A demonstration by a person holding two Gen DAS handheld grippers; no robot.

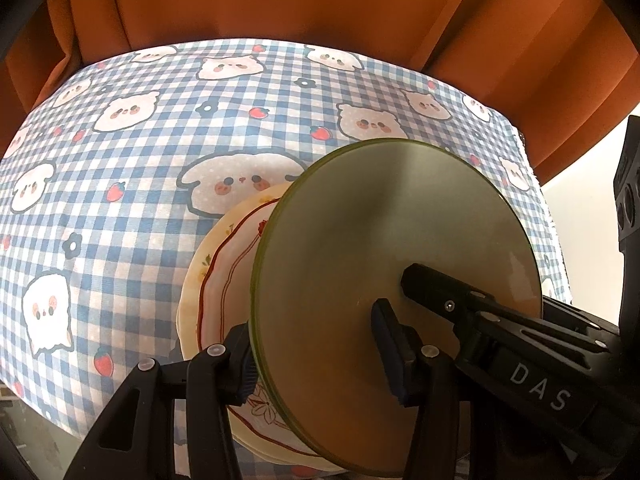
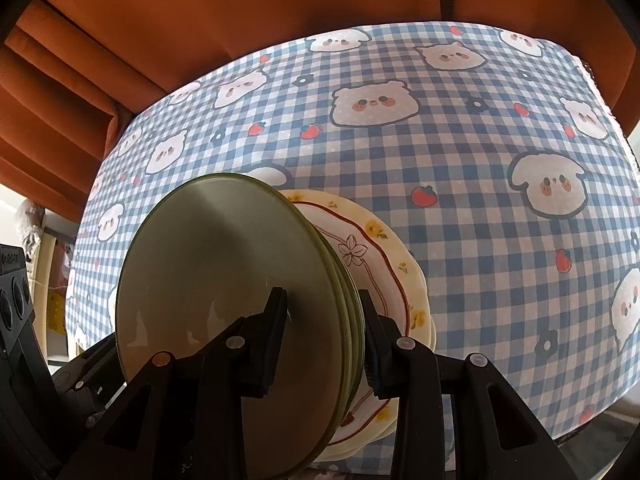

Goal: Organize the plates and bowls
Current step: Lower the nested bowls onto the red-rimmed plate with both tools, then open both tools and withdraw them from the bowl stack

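Observation:
A stack of green plates (image 1: 360, 248) (image 2: 216, 272) rests on patterned cream plates (image 1: 224, 276) (image 2: 384, 264) on the checked tablecloth. My left gripper (image 1: 316, 360) has its jaws on either side of the green stack's edge, closed on it. My right gripper (image 2: 324, 344) clamps the stack's opposite edge; it also shows in the left wrist view (image 1: 440, 284) on the top plate. Several green rims show between the right fingers (image 2: 276, 320).
The blue-and-white checked tablecloth (image 1: 160, 140) (image 2: 480, 168) with bears and strawberries covers the table. Orange curtains (image 1: 280, 0) (image 2: 160, 20) hang behind the far edge. The table's right edge (image 2: 600, 92) drops off near the curtain.

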